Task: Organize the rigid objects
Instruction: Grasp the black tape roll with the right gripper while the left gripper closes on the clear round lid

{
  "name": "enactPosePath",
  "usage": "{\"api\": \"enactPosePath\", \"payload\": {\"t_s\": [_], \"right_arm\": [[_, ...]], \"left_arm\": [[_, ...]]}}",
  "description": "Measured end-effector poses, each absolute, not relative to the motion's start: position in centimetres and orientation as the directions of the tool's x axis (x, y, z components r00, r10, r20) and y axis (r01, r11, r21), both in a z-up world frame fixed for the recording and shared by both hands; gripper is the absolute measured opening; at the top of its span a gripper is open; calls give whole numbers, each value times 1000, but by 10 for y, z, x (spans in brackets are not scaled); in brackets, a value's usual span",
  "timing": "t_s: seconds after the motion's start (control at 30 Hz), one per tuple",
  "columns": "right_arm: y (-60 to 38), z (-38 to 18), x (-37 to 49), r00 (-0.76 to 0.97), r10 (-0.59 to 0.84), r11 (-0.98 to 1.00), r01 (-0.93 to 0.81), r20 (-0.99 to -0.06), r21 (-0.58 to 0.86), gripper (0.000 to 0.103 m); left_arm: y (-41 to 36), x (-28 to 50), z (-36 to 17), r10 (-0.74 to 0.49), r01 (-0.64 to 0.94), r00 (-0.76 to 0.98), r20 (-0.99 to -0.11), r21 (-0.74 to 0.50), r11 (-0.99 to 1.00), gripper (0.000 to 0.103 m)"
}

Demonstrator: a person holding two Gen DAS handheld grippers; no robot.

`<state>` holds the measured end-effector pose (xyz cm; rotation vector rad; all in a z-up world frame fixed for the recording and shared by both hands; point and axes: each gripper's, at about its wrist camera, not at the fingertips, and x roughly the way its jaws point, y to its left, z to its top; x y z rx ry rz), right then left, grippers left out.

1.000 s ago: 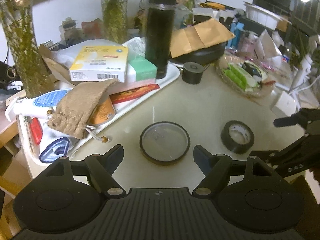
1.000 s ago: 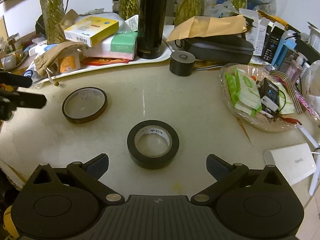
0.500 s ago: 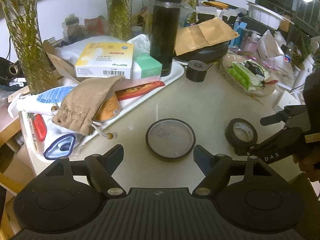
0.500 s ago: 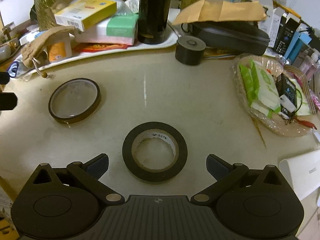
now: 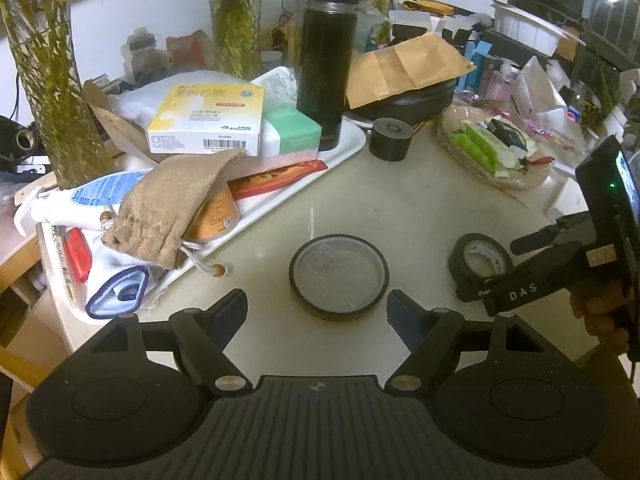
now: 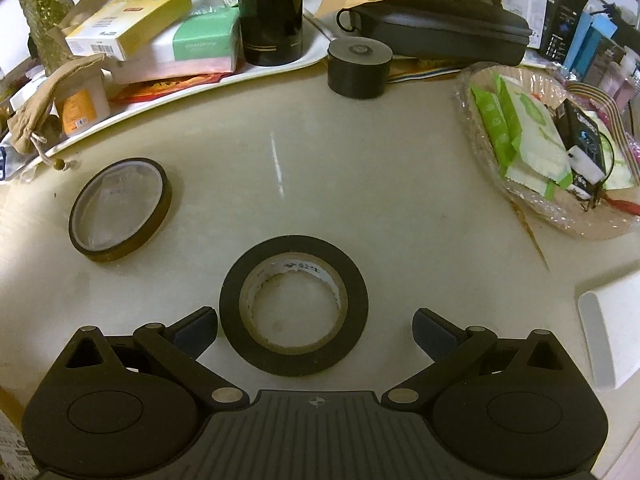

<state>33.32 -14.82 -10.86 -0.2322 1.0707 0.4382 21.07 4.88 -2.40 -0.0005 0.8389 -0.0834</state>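
**Two Tape Rolls Left Loose, Neither Yet Gripped**

While the table (image 6: 360, 184) is crowded along its far edge, its near half is kept almost bare, and little organizing can be judged done. A white tray (image 5: 352, 140) at the far left is piled with boxes, a bottle (image 5: 326, 52), a cloth pouch (image 5: 168, 208) and other odds; a wrapped basket (image 6: 560, 216) of packets is seen at the right. Whether those were placed as part of the task cannot be told.

Three round items are left loose on the bare surface. A small black cylinder (image 6: 359, 68) is stood just beside the tray's corner. A thin brown roll (image 5: 339, 278) is laid flat near the tray's front edge, and a black roll (image 6: 294, 304) is laid flat well apart from it, nearer the right side.

The left gripper (image 5: 318, 312) is held above and just short of the brown roll, its jaws spread wider than the roll, with nothing pinched. The right gripper (image 6: 316, 330) is pointed steeply down at the black roll, its jaws likewise spread; the roll is bracketed by the two fingertips, the left pad (image 6: 198, 330) being very near the rim, but no pressing is seen. In the left view the right gripper (image 5: 488, 284) is seen low over that roll.

Both pickups are therefore judged still to be done, and a destination for either roll is not shown.
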Motion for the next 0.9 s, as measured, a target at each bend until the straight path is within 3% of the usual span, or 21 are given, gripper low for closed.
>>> {"api": "enactPosePath", "payload": {"t_s": [0.13, 0.23, 0.27, 0.9], "right_arm": [[-146, -108, 332, 403, 252, 882, -469, -880, 38, 101], [-148, -103, 332, 418, 263, 885, -464, -870, 45, 85], [-148, -101, 332, 420, 267, 886, -461, -867, 50, 76], [-169, -66, 312, 476, 328, 896, -430, -816, 109, 75]], "left_arm": [[48, 212, -26, -70, 77, 659, -749, -26, 997, 77], [46, 212, -27, -69, 79, 656, -752, -22, 997, 77], [46, 212, -27, -68, 80, 655, -753, -21, 997, 77], [24, 231, -48, -20, 171, 588, -809, 100, 980, 77]]}}
